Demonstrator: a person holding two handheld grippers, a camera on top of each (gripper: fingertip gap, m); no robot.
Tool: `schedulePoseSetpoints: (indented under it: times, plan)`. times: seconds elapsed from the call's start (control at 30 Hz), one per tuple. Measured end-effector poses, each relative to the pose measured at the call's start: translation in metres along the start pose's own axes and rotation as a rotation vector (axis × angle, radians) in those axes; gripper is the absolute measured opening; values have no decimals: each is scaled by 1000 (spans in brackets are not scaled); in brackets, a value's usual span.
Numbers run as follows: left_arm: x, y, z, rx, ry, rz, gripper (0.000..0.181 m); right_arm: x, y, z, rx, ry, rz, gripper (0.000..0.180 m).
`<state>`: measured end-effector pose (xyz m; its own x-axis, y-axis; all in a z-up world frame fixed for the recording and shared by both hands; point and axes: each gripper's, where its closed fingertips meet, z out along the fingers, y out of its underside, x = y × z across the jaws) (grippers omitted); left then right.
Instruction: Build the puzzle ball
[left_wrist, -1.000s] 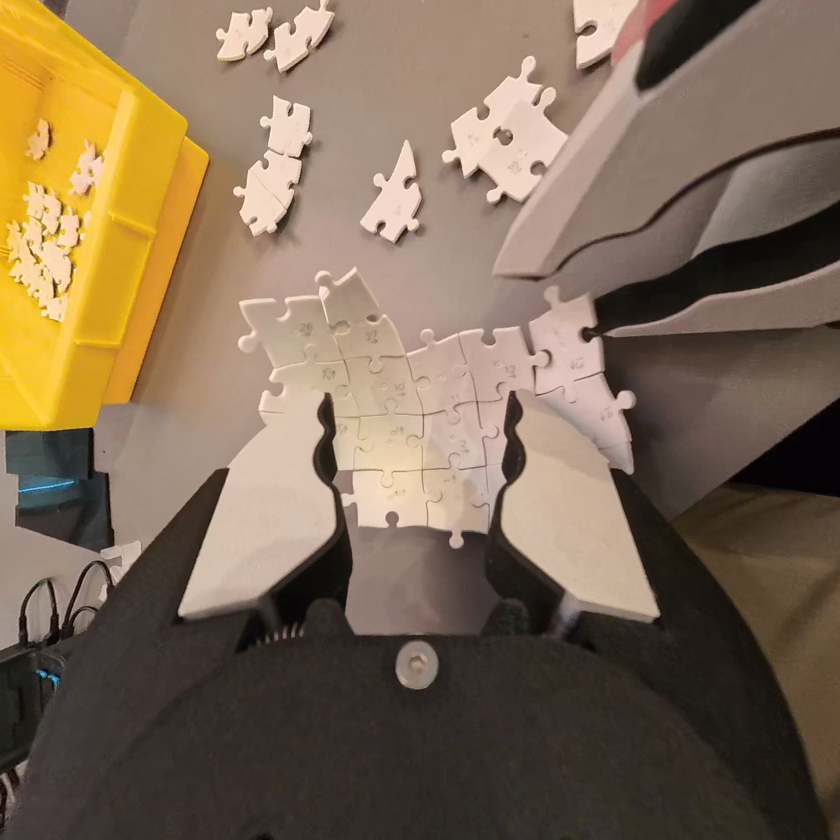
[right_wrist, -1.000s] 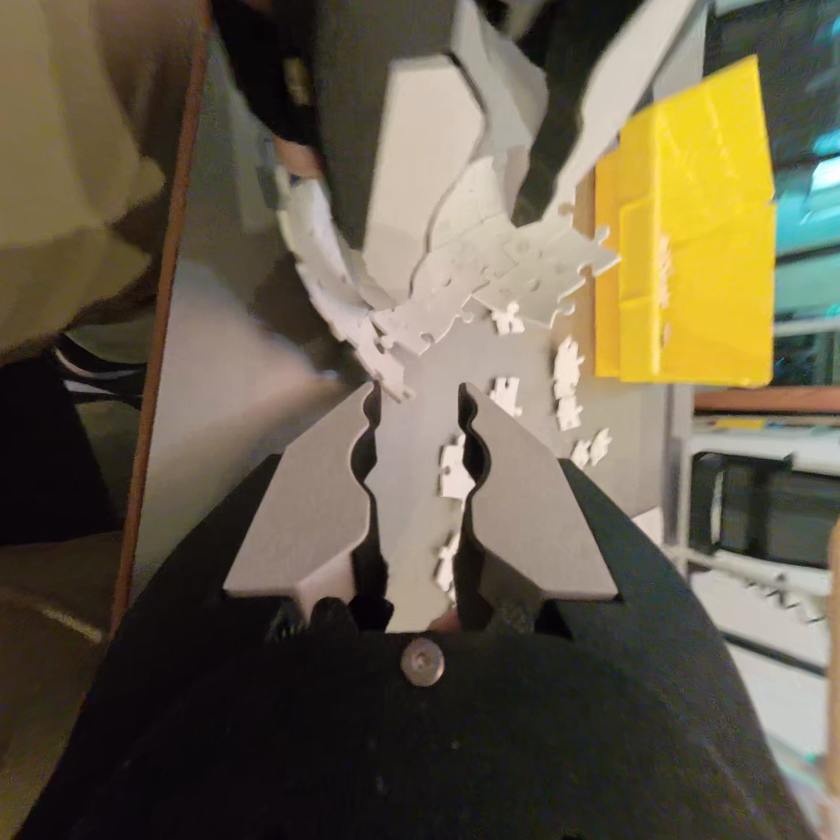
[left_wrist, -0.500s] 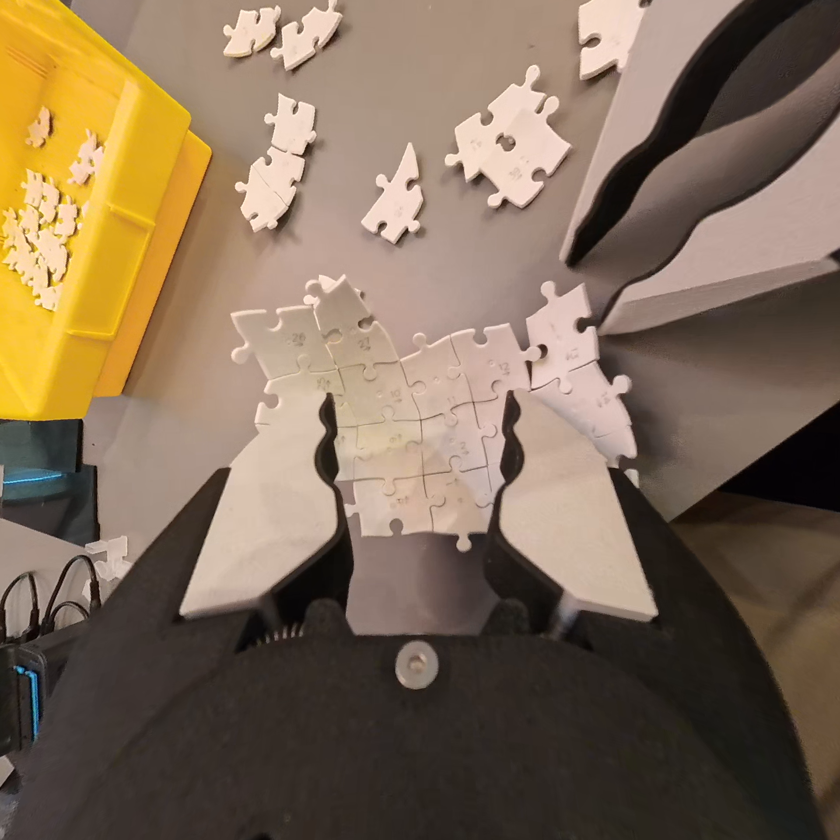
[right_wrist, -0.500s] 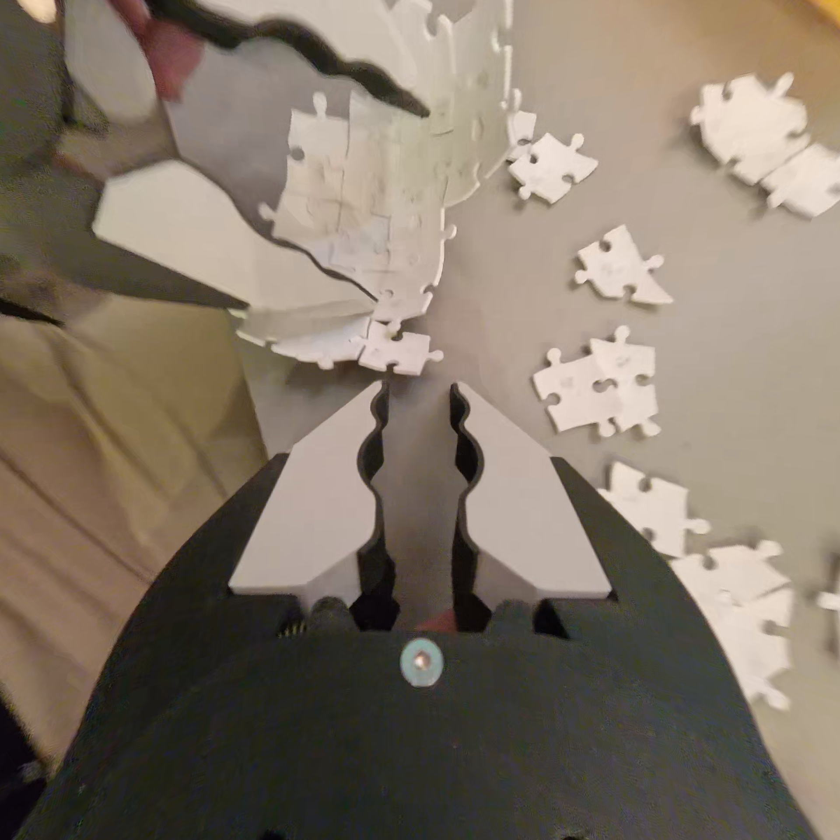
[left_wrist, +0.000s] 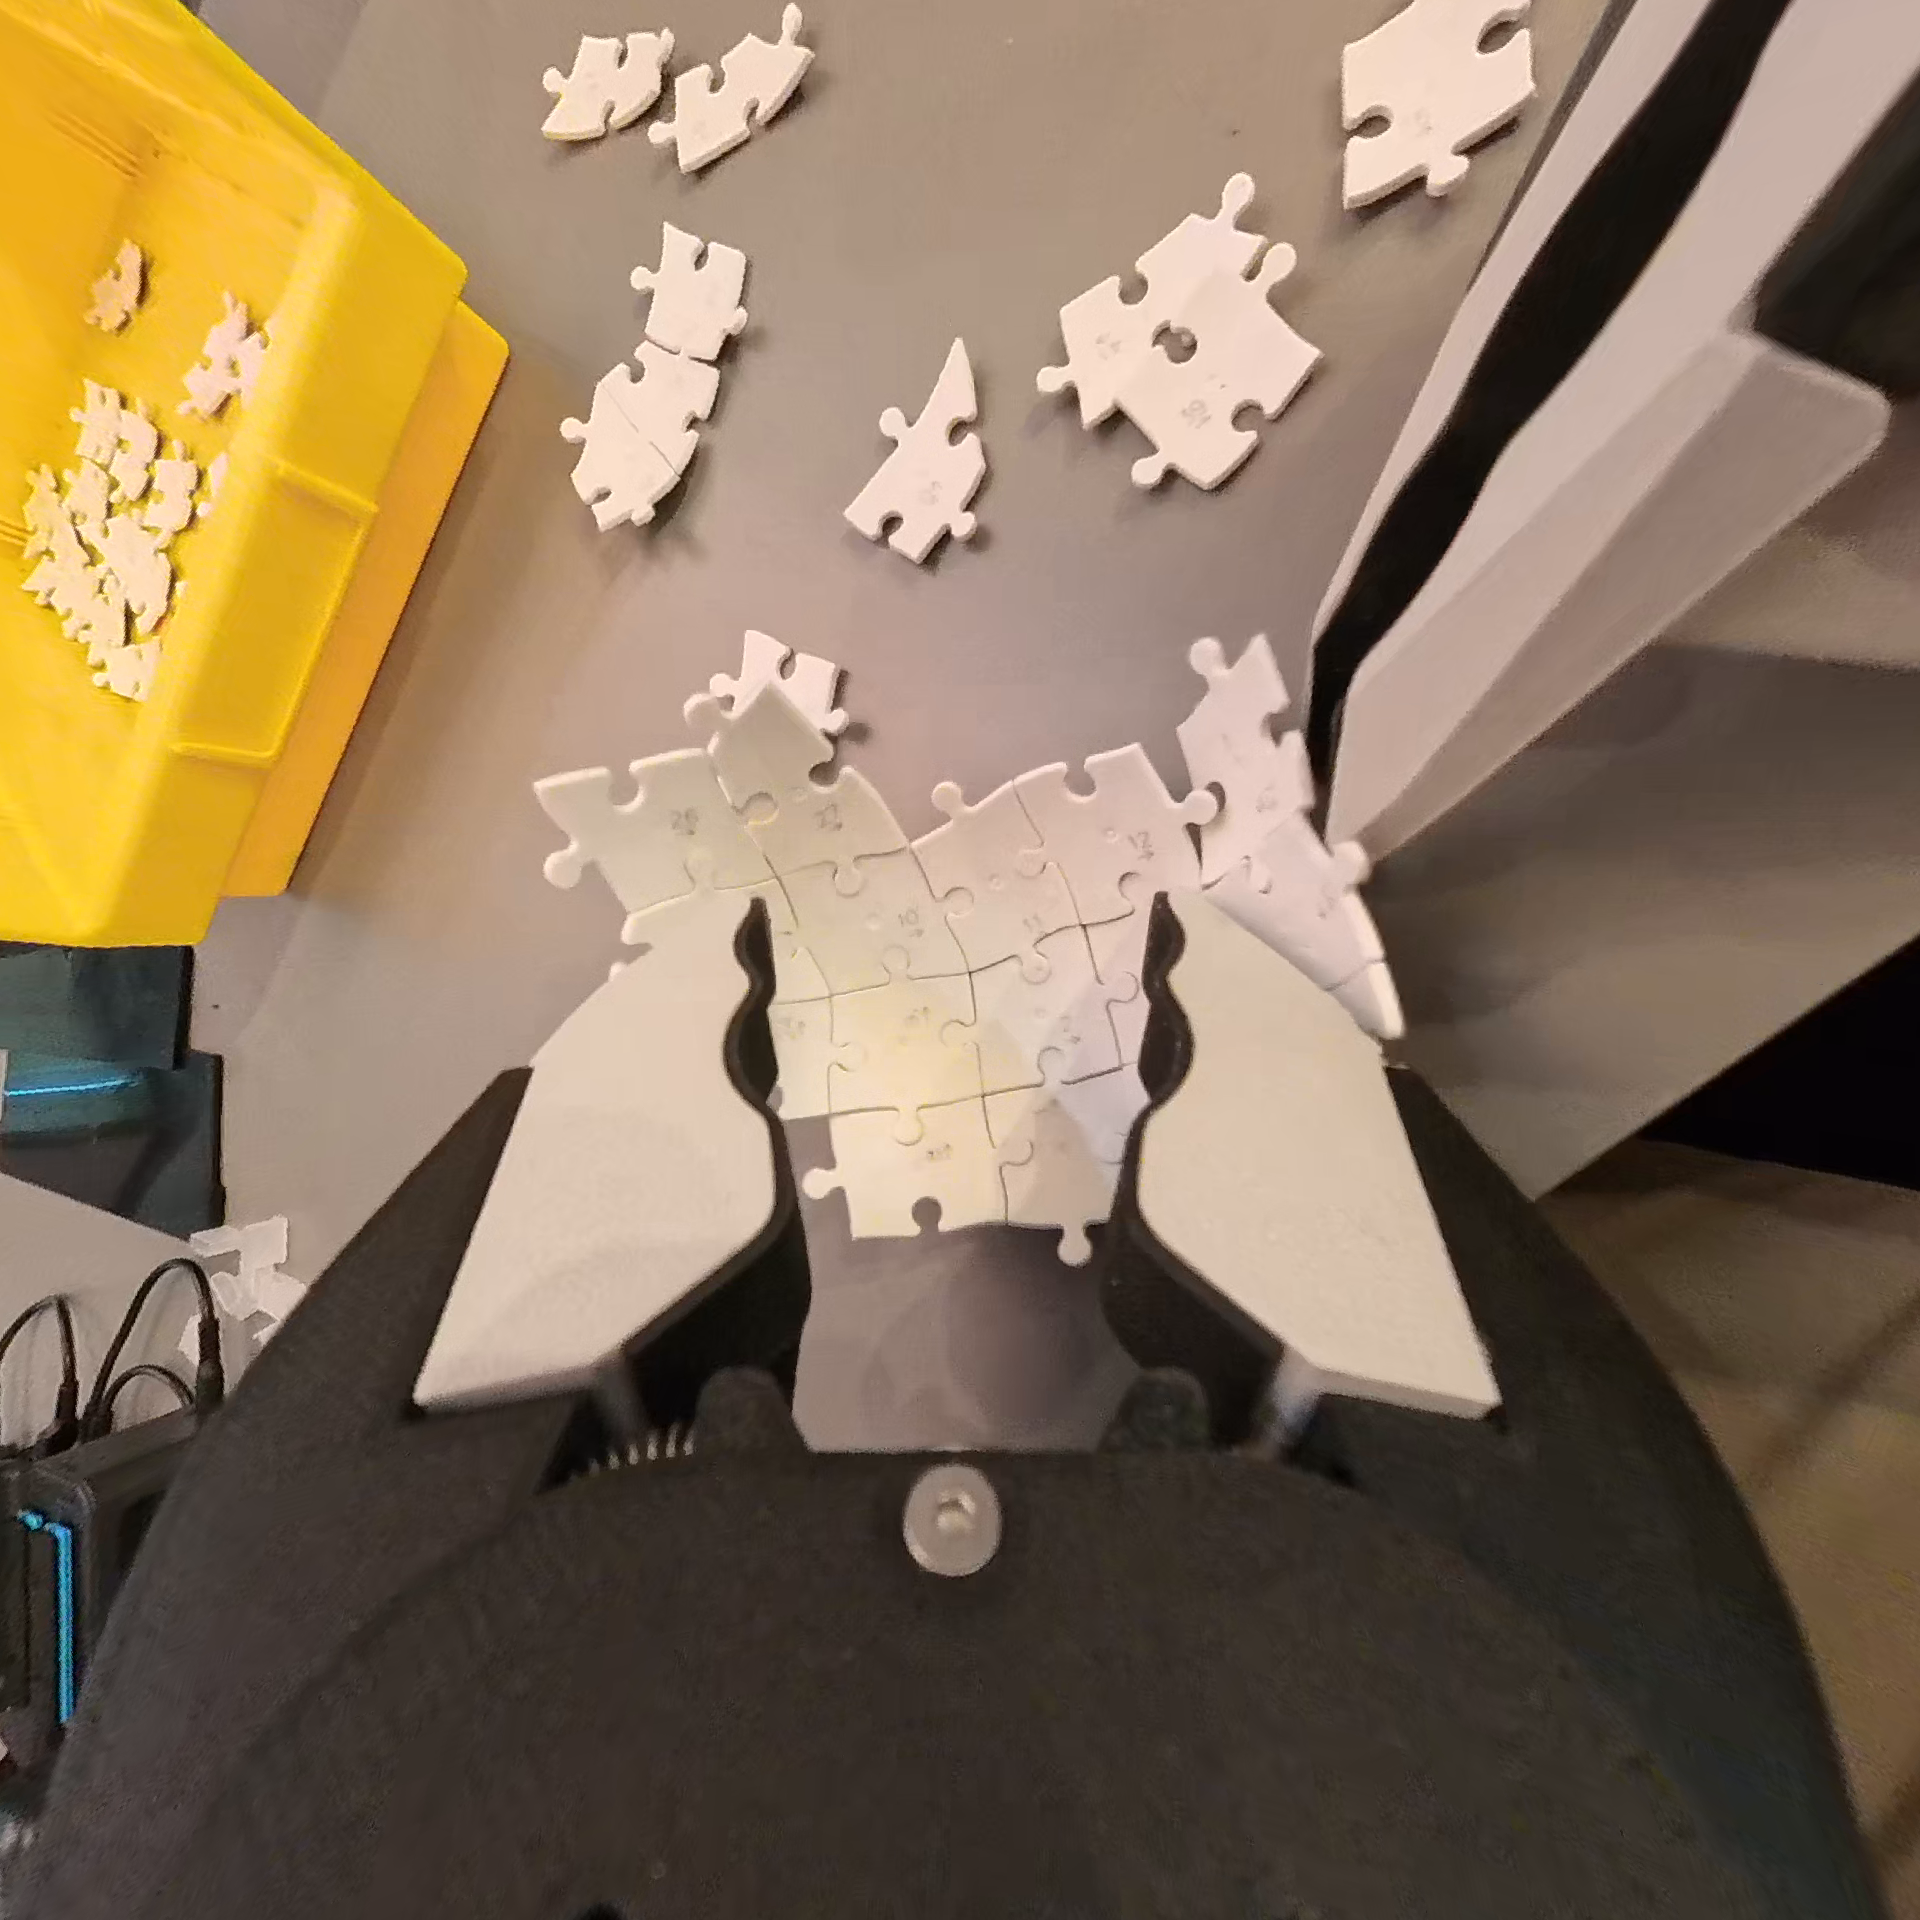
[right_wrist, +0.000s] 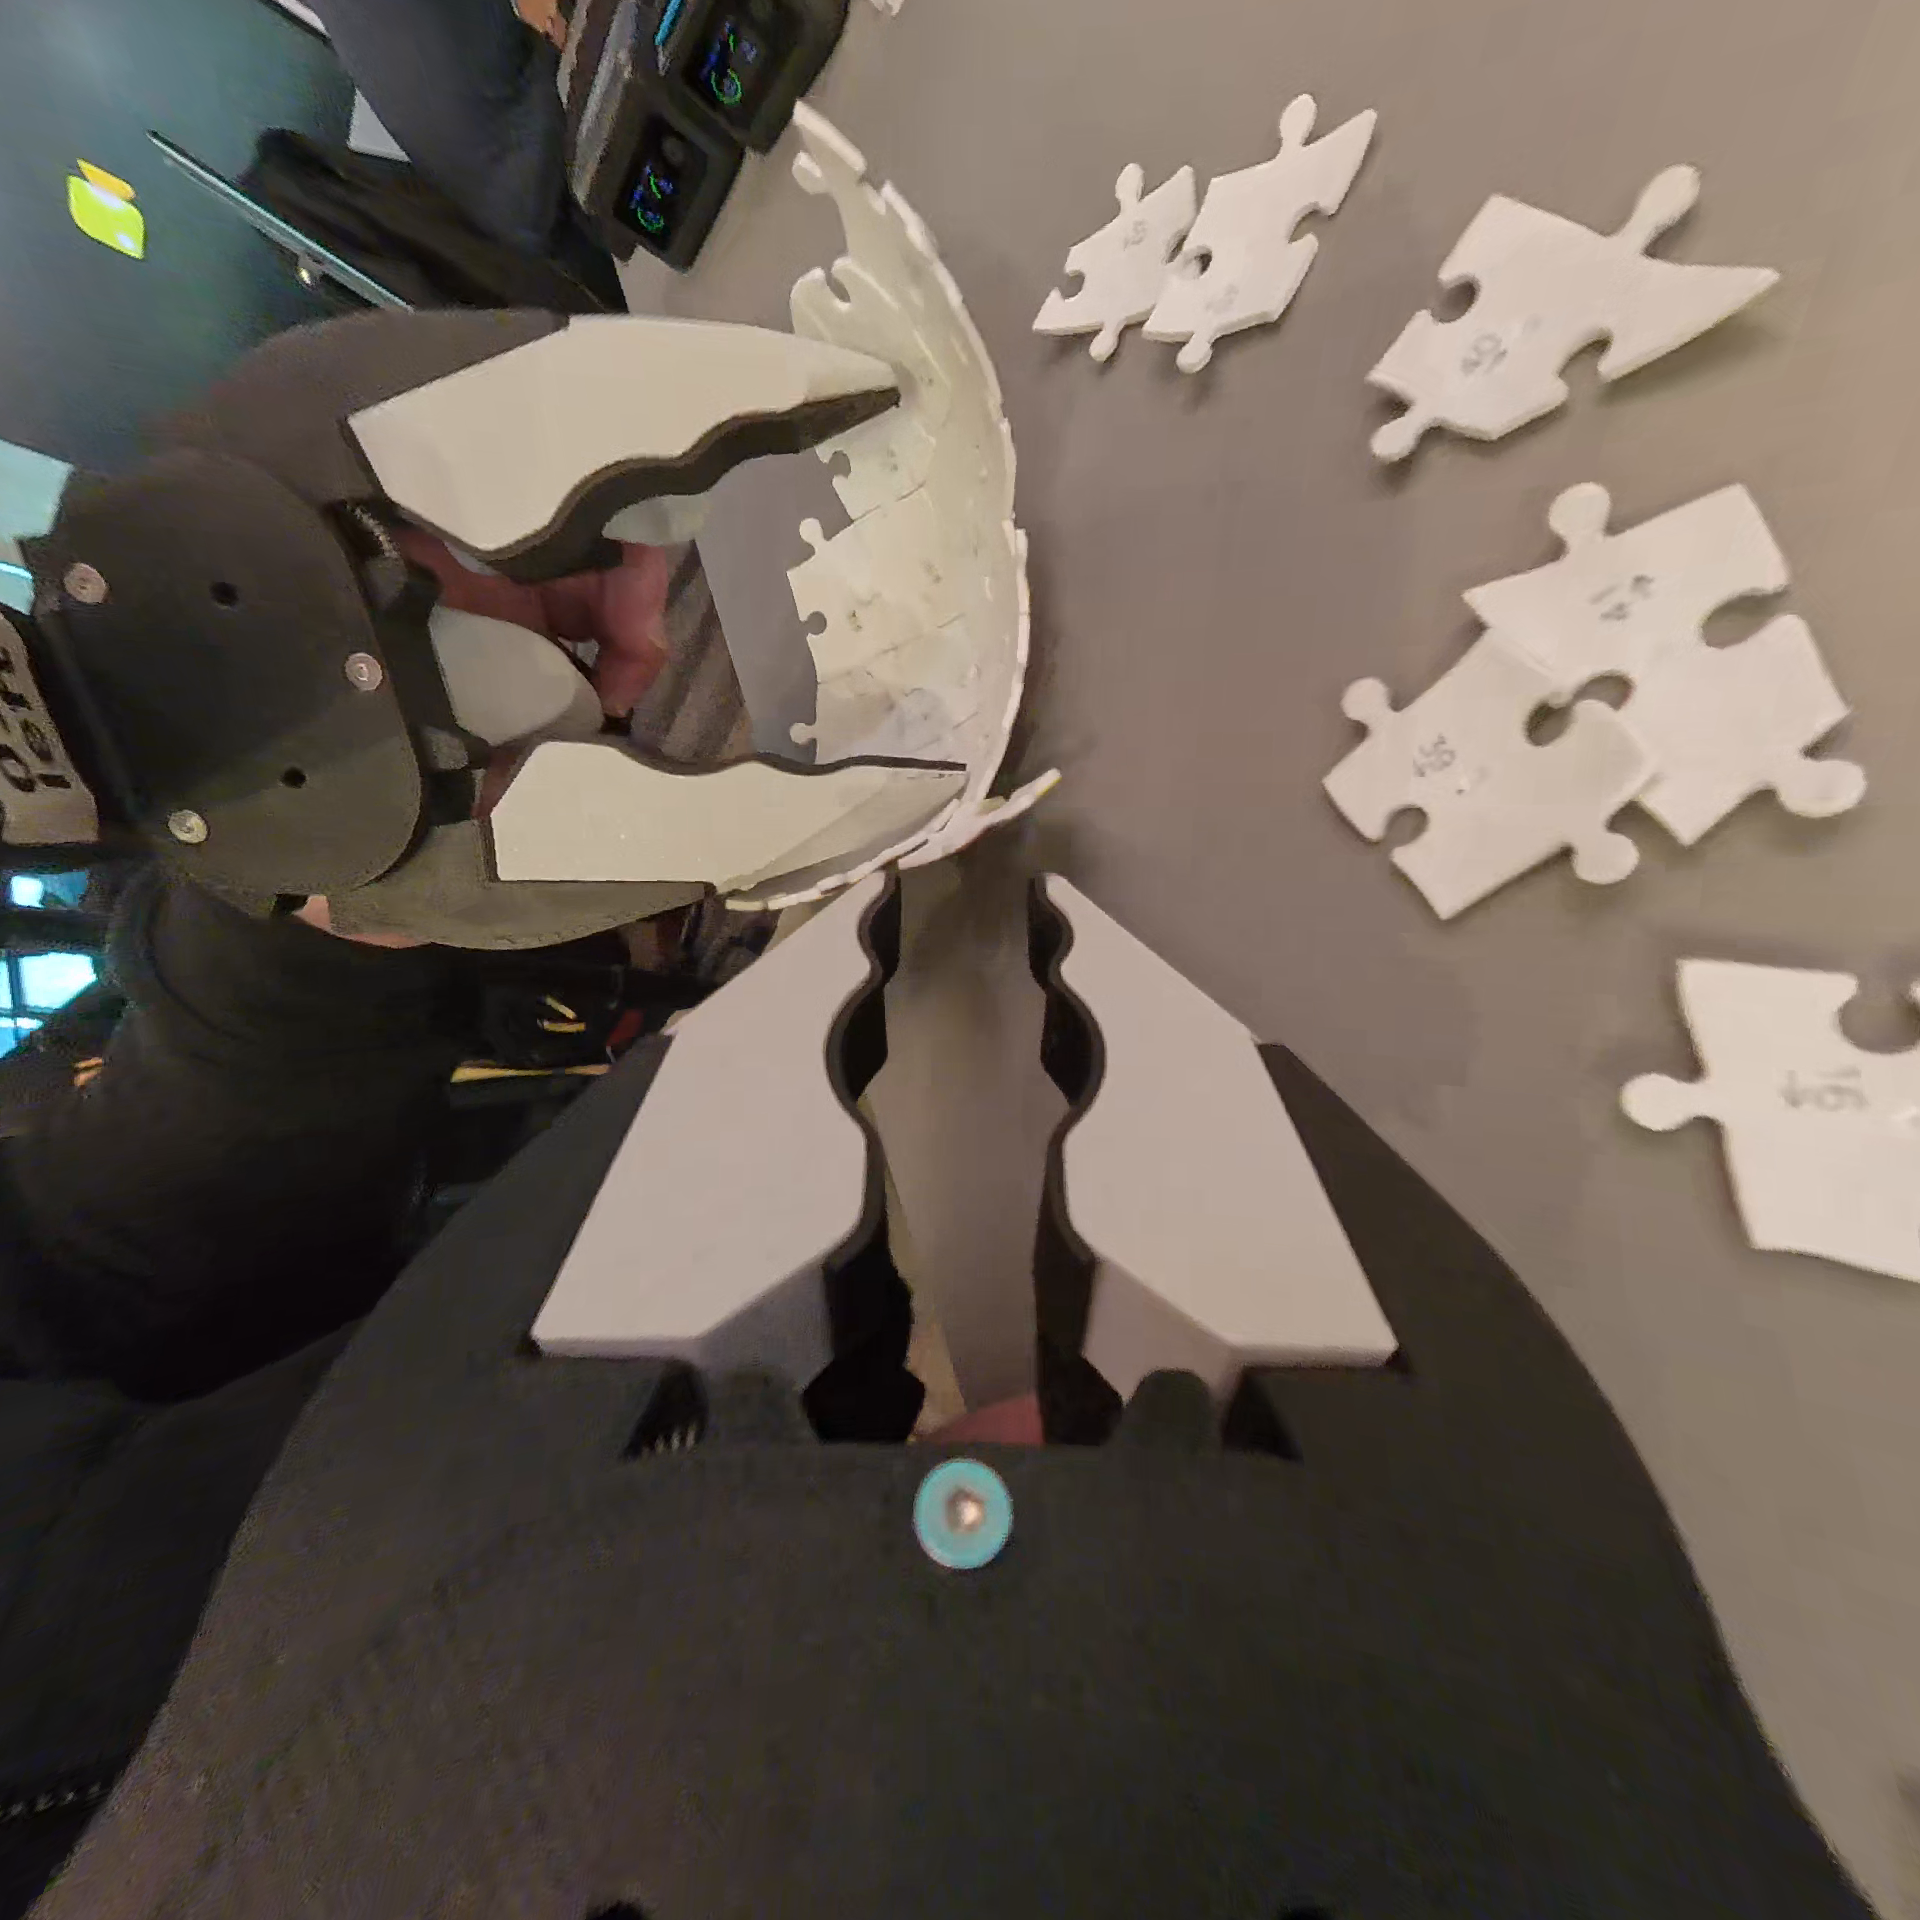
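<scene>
Left wrist view showed the yellow bin (left_wrist: 343, 582) holding loose white pieces (left_wrist: 104, 540); beside it, the left gripper (left_wrist: 956, 925) clamped the curved puzzle shell (left_wrist: 914, 935), while the right gripper (right_wrist: 961, 894) stood slightly apart, empty.

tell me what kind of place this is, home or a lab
Most likely a lab or workshop bench, not a home: a plain grey table, a yellow parts bin holding puzzle pieces, and electronic devices with lit screens at the table's edge.

Yellow bin (left_wrist: 312, 436) cut off at left, its small pieces (left_wrist: 104, 520) indistinct (too tiny), right gripper (left_wrist: 1558, 520) blurred
</scene>
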<state>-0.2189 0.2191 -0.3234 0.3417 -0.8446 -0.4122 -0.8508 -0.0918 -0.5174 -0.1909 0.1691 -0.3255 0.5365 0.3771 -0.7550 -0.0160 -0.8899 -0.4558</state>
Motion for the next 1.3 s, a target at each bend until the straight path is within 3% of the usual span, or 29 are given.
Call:
schedulePoseSetpoints:
  times: [0.2,0.47,1.3]
  plan:
    - [2,1,2,-3,8,5,69,2,-5,-5,16,-21,40,22]
    - [2,0,2,-4,2,10,69,3,-5,6,25,-5,66,5]
    - [2,-1,2,3,-5,9,68,-2,-9,3,102,-85,244,8]
